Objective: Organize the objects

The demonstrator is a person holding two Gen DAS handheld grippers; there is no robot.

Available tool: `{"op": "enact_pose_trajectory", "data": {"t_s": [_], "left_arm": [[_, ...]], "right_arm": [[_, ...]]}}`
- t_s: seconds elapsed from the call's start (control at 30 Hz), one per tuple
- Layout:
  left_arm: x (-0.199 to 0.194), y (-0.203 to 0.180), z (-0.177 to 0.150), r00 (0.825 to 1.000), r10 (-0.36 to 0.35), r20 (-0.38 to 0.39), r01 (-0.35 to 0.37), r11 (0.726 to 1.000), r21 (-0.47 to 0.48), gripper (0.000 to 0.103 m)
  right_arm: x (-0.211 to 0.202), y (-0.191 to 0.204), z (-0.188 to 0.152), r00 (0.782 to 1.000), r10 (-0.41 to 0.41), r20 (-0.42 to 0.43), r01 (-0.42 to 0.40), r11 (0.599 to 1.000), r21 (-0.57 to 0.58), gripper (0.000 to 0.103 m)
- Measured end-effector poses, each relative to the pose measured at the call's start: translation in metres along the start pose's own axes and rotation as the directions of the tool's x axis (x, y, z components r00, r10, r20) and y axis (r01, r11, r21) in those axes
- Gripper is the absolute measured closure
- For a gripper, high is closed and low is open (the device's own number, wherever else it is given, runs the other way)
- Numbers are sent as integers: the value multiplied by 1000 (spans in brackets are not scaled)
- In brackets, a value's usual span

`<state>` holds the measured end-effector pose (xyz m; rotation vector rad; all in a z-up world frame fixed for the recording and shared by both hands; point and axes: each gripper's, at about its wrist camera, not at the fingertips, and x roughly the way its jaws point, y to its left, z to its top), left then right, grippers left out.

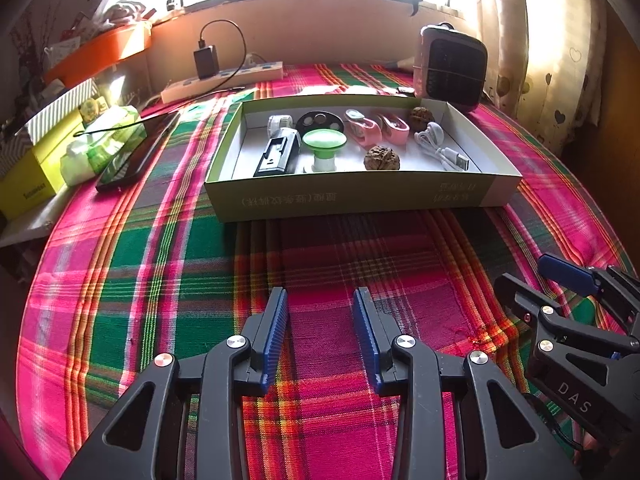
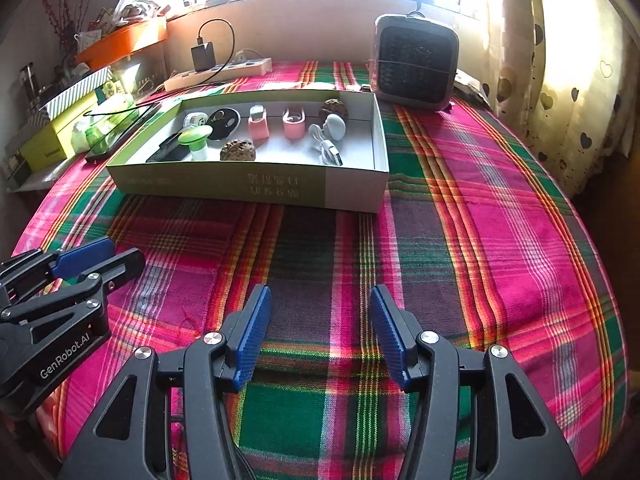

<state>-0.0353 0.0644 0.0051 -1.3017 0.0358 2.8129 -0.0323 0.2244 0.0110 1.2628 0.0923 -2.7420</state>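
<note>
Both tongs hovered over the plaid cloth [image 1: 320, 248], spread and holding nothing: we saw our left tongs [image 1: 320, 312] with blue pads apart, and our right tongs [image 2: 320, 308] the same, just beside them. Beyond lay the shallow box [image 1: 360, 196], holding two walnuts [image 1: 382, 158], a green knob [image 1: 324, 142], pink clips [image 1: 362, 126], a white cable [image 1: 440, 142] and a black holder [image 1: 278, 152].

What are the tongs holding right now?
Nothing. The left tongs and right tongs are both open over the cloth, and the things lie in the box.
</note>
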Motion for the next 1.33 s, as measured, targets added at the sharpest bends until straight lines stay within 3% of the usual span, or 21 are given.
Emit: {"op": "enact_pose_trajectory", "data": {"t_s": [0.23, 1.33], "left_arm": [[-3, -7, -6, 999, 40, 24, -40, 999, -1, 70], [-3, -6, -7, 999, 33, 31, -32, 999, -14, 70]], "right_arm": [[-1, -4, -3, 1000, -22, 12, 21, 999, 24, 36], [-2, -5, -3, 1000, -27, 15, 27, 999, 27, 36]]}}
